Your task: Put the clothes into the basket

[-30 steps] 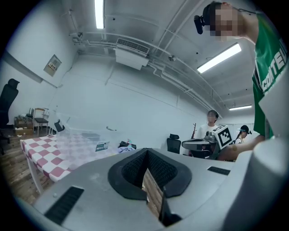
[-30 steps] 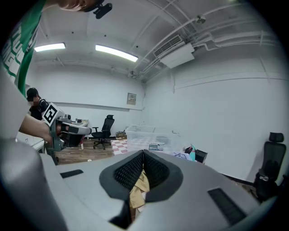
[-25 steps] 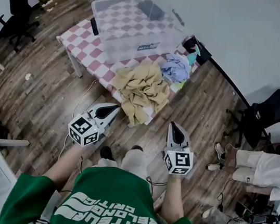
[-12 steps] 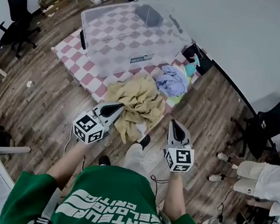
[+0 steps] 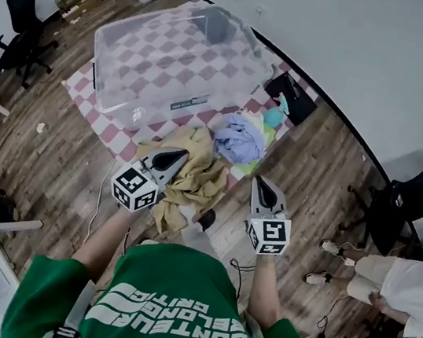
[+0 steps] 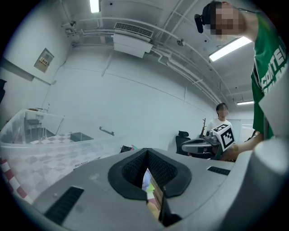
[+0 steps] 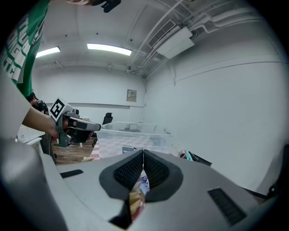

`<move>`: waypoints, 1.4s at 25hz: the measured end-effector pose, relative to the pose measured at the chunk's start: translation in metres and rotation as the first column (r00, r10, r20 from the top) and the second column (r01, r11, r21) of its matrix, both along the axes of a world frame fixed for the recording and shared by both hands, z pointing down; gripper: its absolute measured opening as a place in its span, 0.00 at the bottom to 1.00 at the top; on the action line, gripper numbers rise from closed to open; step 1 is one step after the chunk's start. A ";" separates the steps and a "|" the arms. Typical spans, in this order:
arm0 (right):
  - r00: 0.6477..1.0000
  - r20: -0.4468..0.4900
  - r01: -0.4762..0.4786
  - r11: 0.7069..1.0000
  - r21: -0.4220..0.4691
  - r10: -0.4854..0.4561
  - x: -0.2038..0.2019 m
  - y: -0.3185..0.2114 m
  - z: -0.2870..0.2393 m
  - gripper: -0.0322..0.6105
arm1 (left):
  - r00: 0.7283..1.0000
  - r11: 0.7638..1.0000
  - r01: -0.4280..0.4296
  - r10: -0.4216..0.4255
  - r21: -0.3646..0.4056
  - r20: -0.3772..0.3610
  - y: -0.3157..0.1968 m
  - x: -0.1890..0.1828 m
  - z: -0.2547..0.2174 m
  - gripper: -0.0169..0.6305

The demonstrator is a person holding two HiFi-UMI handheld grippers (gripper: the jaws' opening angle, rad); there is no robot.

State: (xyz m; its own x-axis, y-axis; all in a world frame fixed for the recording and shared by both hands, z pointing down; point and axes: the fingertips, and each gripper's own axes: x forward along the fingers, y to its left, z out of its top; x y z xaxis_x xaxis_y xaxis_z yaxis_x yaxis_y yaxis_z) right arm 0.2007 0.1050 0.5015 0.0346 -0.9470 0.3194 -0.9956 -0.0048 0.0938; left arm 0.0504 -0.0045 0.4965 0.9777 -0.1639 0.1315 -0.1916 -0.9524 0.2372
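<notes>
Crumpled tan cloth (clear plastic basket)

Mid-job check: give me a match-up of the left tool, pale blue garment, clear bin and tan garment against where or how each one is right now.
Things:
1. left tool
2. pale blue garment
3. clear bin
4. tan garment

Places and states:
A. standing on the checked table, covering most of it
B. jaws shut, nothing held
C. bunched up just right of the tan garment
D. draped over the table's near edge

Pairs: 1-B, 2-C, 3-A, 4-D
</notes>
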 end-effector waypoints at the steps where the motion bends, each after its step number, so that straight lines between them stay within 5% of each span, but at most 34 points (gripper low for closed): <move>1: 1.000 0.003 0.006 1.000 -0.002 -0.006 0.010 -0.003 0.001 0.06 | 1.000 1.000 0.006 -0.006 0.000 0.003 -0.003 0.010 -0.001 0.03; 14: 0.998 0.042 0.049 0.998 -0.033 -0.048 0.071 -0.029 0.017 0.06 | 0.998 0.999 0.041 -0.040 -0.008 0.037 -0.027 0.071 0.003 0.03; 35: 0.995 0.066 -0.068 0.994 -0.081 0.074 0.076 -0.061 0.041 0.07 | 0.991 0.993 -0.116 0.118 -0.035 0.070 -0.071 0.101 0.029 0.03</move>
State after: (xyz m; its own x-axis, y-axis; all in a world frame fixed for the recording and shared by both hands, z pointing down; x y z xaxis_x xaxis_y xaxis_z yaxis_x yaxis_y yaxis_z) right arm 0.2766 0.0435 0.5421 0.0763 -0.9148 0.3967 -0.9971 -0.0711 0.0277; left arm 0.1514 -0.0754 0.5256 0.9778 -0.0439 0.2049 -0.0968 -0.9618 0.2560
